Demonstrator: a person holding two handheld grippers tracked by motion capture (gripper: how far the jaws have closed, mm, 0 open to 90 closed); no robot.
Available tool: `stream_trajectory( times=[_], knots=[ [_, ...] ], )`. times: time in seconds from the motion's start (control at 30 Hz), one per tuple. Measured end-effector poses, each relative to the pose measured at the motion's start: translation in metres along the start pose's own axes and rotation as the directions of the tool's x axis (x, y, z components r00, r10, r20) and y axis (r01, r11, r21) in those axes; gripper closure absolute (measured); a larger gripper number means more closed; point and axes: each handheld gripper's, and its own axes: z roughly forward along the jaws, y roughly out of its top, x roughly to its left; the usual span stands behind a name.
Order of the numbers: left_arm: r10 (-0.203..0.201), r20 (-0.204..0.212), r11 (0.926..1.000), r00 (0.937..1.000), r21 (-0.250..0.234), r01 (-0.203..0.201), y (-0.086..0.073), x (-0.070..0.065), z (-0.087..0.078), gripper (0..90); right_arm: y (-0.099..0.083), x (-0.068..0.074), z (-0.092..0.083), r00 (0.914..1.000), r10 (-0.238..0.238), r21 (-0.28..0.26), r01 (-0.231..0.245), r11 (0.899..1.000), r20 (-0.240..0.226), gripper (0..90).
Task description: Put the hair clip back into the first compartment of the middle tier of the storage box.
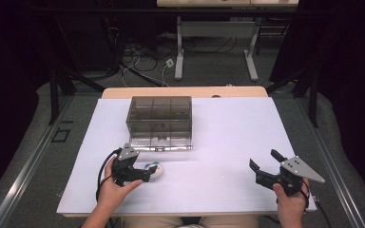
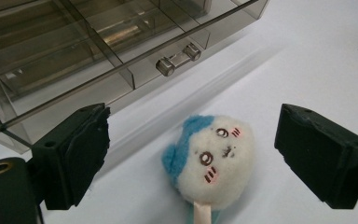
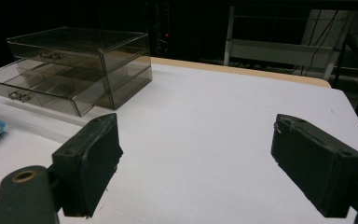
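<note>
A small white plush toy (image 2: 209,161) with a blue ear and a drawn face lies on the white table (image 1: 228,137), just in front of a smoky clear drawer box (image 1: 159,121). The box's lower drawer (image 2: 74,60) is pulled out, its small handle (image 2: 177,59) facing me. My left gripper (image 2: 193,119) stands low over the table with one jaw on each side of the toy (image 1: 155,169); there is a gap on both sides and neither pad touches it. My right gripper (image 1: 264,160) is held open over bare table at the right, nothing between its jaws.
The drawer box (image 3: 74,60) has several empty compartments in its open drawer. The table's wooden far edge (image 1: 185,91) runs behind it. Beyond lie a dark floor with cables (image 1: 142,61) and a desk's white legs (image 1: 179,47).
</note>
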Motion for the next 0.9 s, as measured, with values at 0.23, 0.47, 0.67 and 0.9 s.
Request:
stream_trajectory(
  times=[0.23, 0.47, 0.67, 0.9],
  knots=[
    [-0.028, 0.006, 0.9992, 0.9996, 0.030, 0.028, 0.002, -0.001, 0.003, 10.8, 0.000, 0.000, 0.000, 1.0000, 0.006, 0.004, -0.006, 1.000, -0.001, 14.8],
    [-0.033, 0.005, 0.9970, 0.9994, 0.070, 0.033, 0.004, -0.004, 0.009, 13.8, 0.000, 0.000, 0.000, 1.0000, 0.007, 0.006, -0.007, 1.000, -0.002, 14.8],
    [-0.044, 0.009, 0.9951, 0.9990, 0.089, 0.043, 0.005, -0.007, 0.014, 14.5, 0.000, 0.000, 0.000, 1.0000, 0.005, 0.007, -0.005, 1.000, 0.000, 14.8],
    [-0.050, 0.006, 0.9914, 0.9987, 0.121, 0.049, 0.005, -0.009, 0.019, 15.1, -0.001, 0.000, 0.000, 1.0000, 0.008, 0.006, -0.008, 1.000, -0.001, 14.8]
  ],
)
